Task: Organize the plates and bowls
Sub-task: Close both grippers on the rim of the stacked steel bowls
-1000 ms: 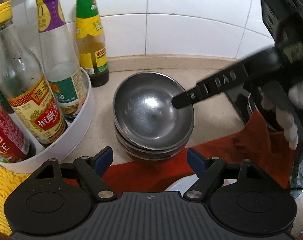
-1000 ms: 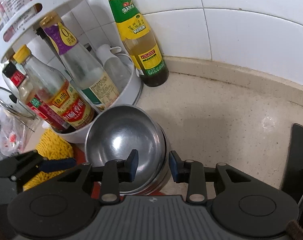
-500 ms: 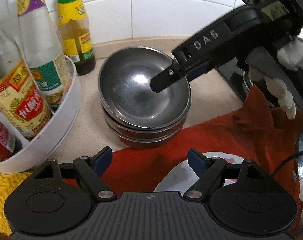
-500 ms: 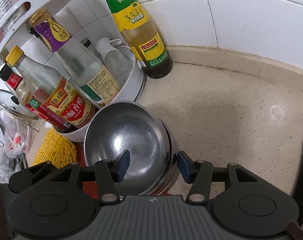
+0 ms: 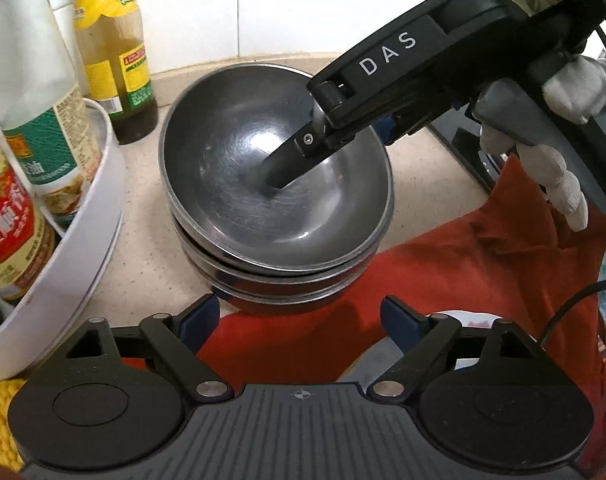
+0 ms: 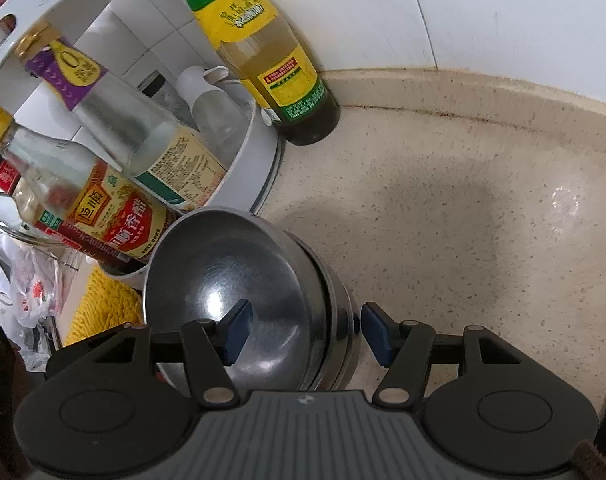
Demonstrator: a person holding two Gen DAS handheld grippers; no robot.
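Observation:
A stack of steel bowls (image 5: 231, 200) stands on the beige counter; it also shows in the right wrist view (image 6: 239, 280). The top bowl sits tilted in the stack. My right gripper (image 6: 301, 334) is open and straddles the stack's right rim, one finger inside the top bowl and one outside. In the left wrist view its inner finger (image 5: 287, 164) reaches into the top bowl. My left gripper (image 5: 299, 320) is open and empty, just in front of the stack. A white plate (image 5: 455, 320) peeks out under the left gripper on a red cloth (image 5: 463, 272).
A white round rack (image 5: 83, 216) with sauce bottles stands left of the bowls. A green-labelled bottle (image 6: 271, 60) stands by the tiled wall. A yellow mat (image 6: 103, 304) lies at the left. A black stove edge (image 5: 467, 152) is at the right.
The right gripper has opened wider and come down over the stack's rim, one finger now deep in the top bowl. The left gripper has moved closer to the bowls.

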